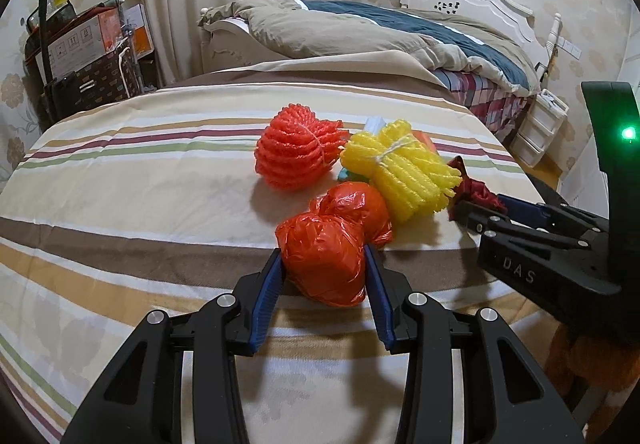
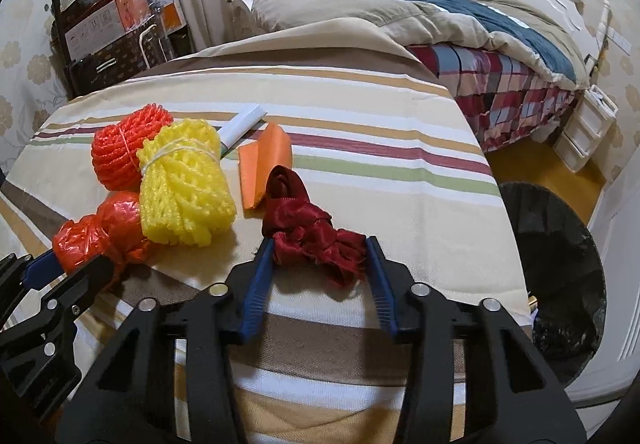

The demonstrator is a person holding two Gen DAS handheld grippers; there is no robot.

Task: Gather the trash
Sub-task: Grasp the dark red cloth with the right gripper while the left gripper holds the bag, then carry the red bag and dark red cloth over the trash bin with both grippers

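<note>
Trash is lying on the striped table [image 1: 120, 180]. Left gripper [image 1: 324, 268] is clenching the orange plastic bag [image 1: 328, 244], its blue pads pressing both sides. Right gripper [image 2: 320, 256] is clamping the crumpled dark red ribbon [image 2: 308, 228]. Just beyond them, a yellow foam net bundle [image 2: 184, 188] is touching a red foam net bundle [image 2: 120, 152], with folded orange paper [image 2: 264, 164] nearby. A black-lined bin [image 2: 556, 264] is sitting beside the table.

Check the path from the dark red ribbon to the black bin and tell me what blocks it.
Nothing visible blocks it. The right gripper grips the dark red ribbon; only bare striped cloth lies between it and the black bin beyond the edge.
</note>
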